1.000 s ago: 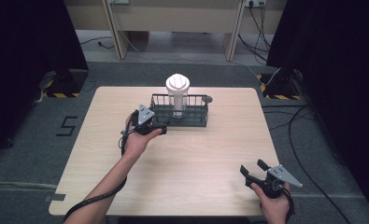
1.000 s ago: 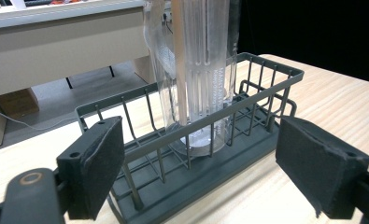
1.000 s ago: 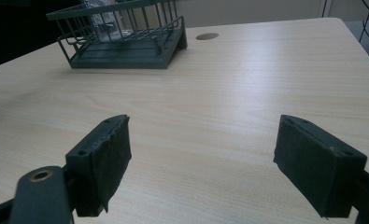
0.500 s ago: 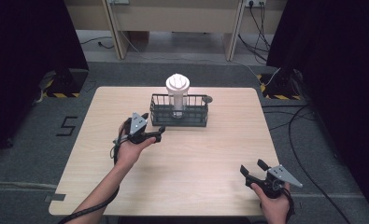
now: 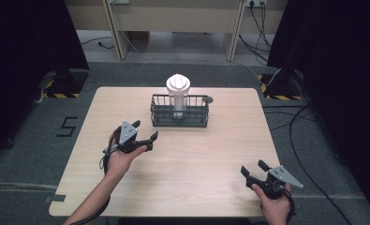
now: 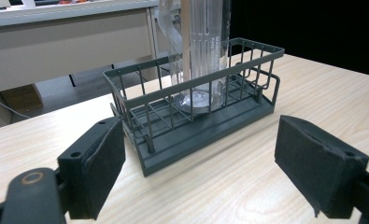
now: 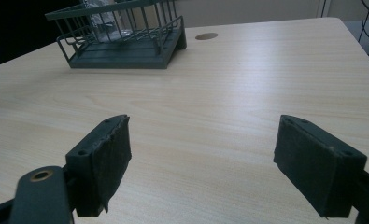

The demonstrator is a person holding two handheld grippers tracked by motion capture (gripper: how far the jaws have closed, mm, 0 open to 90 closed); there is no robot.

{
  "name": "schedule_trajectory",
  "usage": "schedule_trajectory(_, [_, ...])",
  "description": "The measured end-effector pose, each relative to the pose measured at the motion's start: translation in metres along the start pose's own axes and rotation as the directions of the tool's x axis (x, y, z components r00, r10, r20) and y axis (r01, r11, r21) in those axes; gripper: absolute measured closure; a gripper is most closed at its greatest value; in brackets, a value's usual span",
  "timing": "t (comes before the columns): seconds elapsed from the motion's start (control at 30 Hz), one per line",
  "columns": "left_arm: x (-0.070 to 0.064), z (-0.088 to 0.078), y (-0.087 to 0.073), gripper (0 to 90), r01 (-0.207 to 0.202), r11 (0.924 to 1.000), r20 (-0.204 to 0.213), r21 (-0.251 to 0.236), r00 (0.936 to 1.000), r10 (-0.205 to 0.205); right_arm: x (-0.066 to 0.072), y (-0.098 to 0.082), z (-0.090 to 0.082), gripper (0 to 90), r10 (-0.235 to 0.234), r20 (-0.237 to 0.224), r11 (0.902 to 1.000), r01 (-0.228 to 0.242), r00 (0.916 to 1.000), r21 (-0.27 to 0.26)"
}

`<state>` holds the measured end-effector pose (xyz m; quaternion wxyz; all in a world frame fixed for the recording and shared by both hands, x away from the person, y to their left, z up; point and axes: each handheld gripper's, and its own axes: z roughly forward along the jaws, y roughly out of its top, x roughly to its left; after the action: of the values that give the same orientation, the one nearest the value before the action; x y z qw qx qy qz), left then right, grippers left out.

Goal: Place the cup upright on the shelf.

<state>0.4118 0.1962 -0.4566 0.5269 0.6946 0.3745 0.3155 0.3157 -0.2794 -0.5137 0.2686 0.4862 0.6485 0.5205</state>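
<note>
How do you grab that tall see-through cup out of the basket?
Grip the clear cup on its upper wall, where it rises above the wire basket. Come from the side, above the rim, jaws level: it stands upright, and the bars fence in its base.

I'm in a lab or recording studio setup: pale wood tabletop (image 5: 126, 108) on grey carpet (image 5: 33, 140), black curtains (image 5: 28, 37) both sides, cables (image 5: 309, 140) trailing over the floor, yellow-black hazard tape (image 5: 56, 95) on stand bases, a taped "5" marker (image 5: 66, 126) on the floor, wall sockets (image 5: 255, 3) behind.
</note>
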Motion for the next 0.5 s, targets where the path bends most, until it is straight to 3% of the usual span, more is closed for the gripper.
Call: schedule_trajectory(0.5, [0.006, -0.023, -0.015, 15.9, 0.004, 0.9999, -0.011, 0.011, 0.9999, -0.003, 0.0, 0.0, 0.0, 19.3, 0.009, -0.001, 1.0, -0.009, 1.0, -0.001])
